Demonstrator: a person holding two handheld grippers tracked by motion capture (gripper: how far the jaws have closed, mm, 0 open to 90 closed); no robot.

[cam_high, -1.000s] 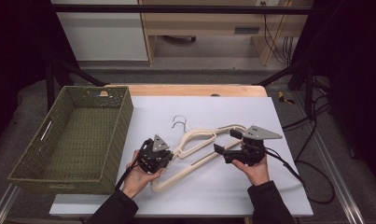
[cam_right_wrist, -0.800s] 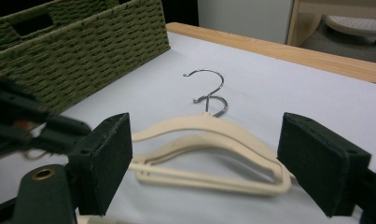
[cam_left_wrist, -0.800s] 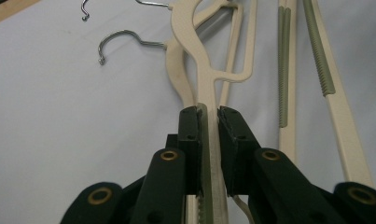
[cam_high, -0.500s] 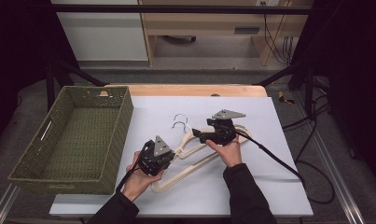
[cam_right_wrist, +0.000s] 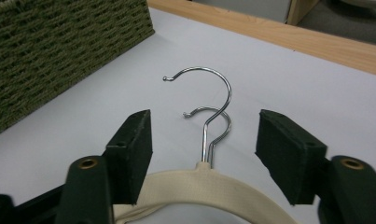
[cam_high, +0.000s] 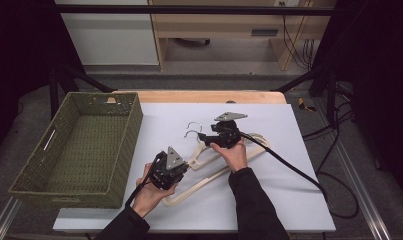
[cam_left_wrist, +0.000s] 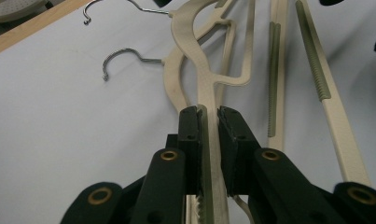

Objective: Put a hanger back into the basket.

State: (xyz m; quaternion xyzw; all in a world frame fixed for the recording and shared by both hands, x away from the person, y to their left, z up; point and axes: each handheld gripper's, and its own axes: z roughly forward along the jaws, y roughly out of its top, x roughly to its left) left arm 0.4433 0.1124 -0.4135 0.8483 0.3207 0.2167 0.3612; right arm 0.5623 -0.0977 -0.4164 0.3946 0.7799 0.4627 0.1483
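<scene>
Lab recording bench
White table (cam_high: 299,165) in a black frame (cam_high: 309,80), loose cables (cam_high: 334,150), bare floor (cam_high: 229,60)

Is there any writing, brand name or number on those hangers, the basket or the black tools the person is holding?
None can be read.
The cream hangers carry no lettering, only ribbed grip strips.
The green woven basket shows no tag or label.
The left gripper and right gripper are plain black, with unmarked brass-coloured pins.
The white table is blank.
</scene>
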